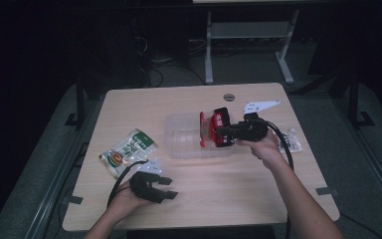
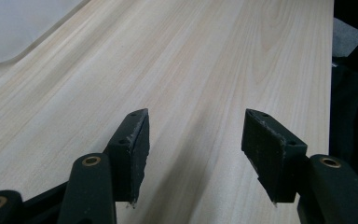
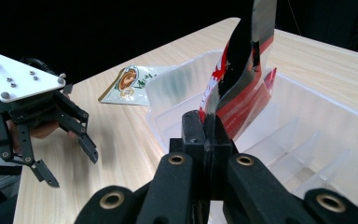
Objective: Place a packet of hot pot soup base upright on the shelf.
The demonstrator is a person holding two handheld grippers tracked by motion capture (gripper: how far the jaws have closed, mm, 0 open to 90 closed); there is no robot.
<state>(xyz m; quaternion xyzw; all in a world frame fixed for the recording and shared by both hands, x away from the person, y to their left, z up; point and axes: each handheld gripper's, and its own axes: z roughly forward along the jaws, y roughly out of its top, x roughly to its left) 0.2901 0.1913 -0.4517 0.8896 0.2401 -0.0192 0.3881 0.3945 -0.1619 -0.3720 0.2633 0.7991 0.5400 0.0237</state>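
A red snack packet (image 1: pixel 214 128) is pinched between the pressed-together jaws of the right gripper (image 1: pixel 218 131) and is held over the clear plastic bin (image 1: pixel 179 147) at the centre of the high view. In the right gripper view the red snack packet (image 3: pixel 240 88) is seen rising from the clamped jaws toward the top of the frame, with the clear plastic bin (image 3: pixel 177 81) and its dividers spread behind and below it at the right. The packet is judged to be at the point of being placed in the bin, though not yet released, and no other packet can be made out inside.

The left gripper (image 1: pixel 168 188) is seen at the lower left of the high view, resting low over the wooden table (image 1: pixel 238 189), its jaws spread and nothing between them. In the left gripper view bare wood is seen between its black pads (image 2: pixel 133 144).

A green snack packet (image 1: pixel 128 152) lies flat on the table at the left of the bin, apart from it and just above the left gripper. A pale packet (image 1: pixel 292 139) is seen at the right edge of the table, partly hidden by the right hand. Both are judged to be left to sort, so the work appears to be at an early stage
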